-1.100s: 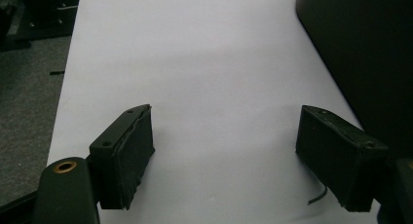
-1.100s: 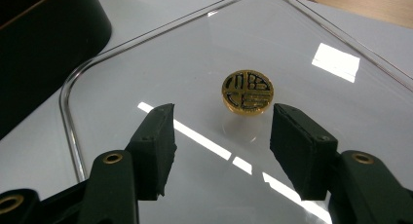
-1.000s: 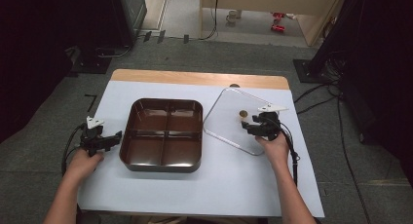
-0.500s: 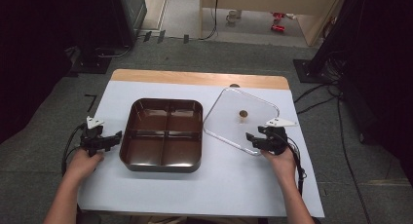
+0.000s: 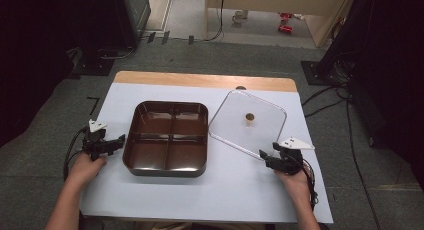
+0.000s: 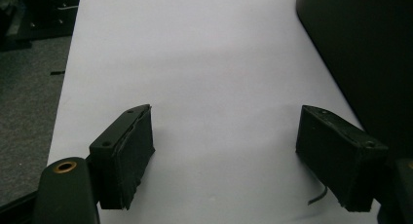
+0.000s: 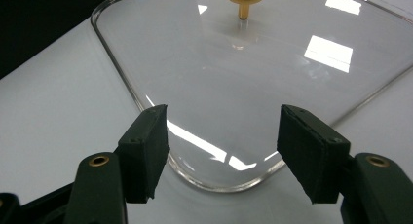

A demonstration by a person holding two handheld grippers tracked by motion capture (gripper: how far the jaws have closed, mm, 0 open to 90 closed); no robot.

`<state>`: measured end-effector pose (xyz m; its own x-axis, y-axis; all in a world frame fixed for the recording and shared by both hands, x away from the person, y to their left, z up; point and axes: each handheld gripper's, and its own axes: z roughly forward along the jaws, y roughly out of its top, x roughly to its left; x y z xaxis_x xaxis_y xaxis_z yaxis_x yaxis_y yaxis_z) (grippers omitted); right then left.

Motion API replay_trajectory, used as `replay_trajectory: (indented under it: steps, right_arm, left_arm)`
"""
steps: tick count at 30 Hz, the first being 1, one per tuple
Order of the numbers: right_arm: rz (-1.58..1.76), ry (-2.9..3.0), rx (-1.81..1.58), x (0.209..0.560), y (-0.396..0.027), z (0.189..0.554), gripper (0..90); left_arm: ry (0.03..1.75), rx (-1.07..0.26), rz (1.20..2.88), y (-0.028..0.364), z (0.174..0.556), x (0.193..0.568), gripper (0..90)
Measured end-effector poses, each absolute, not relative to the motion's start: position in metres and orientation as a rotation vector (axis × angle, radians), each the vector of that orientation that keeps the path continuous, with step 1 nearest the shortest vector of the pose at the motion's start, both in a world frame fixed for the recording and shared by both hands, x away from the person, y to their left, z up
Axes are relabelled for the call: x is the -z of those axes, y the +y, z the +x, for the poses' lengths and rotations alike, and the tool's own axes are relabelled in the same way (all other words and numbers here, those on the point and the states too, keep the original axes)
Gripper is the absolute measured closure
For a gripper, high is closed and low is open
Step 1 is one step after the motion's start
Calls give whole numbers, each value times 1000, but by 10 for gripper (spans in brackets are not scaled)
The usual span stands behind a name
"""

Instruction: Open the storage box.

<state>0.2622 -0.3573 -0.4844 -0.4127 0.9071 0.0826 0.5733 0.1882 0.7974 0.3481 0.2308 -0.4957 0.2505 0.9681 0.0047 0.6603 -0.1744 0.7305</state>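
Lid (image 5: 247,122) and tray (image 5: 167,137) sit side by side on the white table (image 5: 235,190), the clear lid flat toward the right edge, turned so one rounded corner points at the person's side, its small gold knob (image 5: 248,117) up at its middle. The dark four-part tray lies in the middle of the table, open and with nothing in its compartments. Lid and tray are just apart, not overlapping.

The right gripper (image 5: 267,160) hovers at the lid's near corner, close to the table's near right corner. From the right gripper view the jaws (image 7: 221,151) straddle that corner, spread and opening, with the pads clear of the plastic and nothing pinched. To me it looks like the lid has been let lie flat there so it rests steady beside the tray, knob upward and easy to take again.

The left gripper (image 5: 112,142) rests near the left edge, just beside the tray's left wall. Its jaws (image 6: 224,156) are spread wide over bare table, holding nothing. I would guess it waits there to steady the tray if needed, since the tray's dark side (image 6: 360,48) stands right next to it.
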Motion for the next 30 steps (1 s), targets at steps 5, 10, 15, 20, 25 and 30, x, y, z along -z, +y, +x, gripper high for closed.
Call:
replay_trajectory:
  steps: [5,10,15,20,25,30]
  right_arm:
    - [1406,2047,-1043,494,-359,251,343]
    - [1474,2044,-1041,500,-366,250,334]
    - [1475,2067,-1012,502,-364,251,299]
    - [1427,2091,-950,503,-357,251,260]
    - [1429,2090,-950,503,-357,251,259]
    - [1428,2091,-950,503,-357,251,258]
  left_arm:
    - [1479,-647,1914,231,348,496,212]
    - [1479,-647,1913,231,348,496,213]
    - [1479,-647,1913,231,348,496,213]
    - [1479,-646,1913,231,348,496,212]
    - [1480,-644,1912,231,348,496,212]
    - [1480,-645,1912,231,348,496,212]
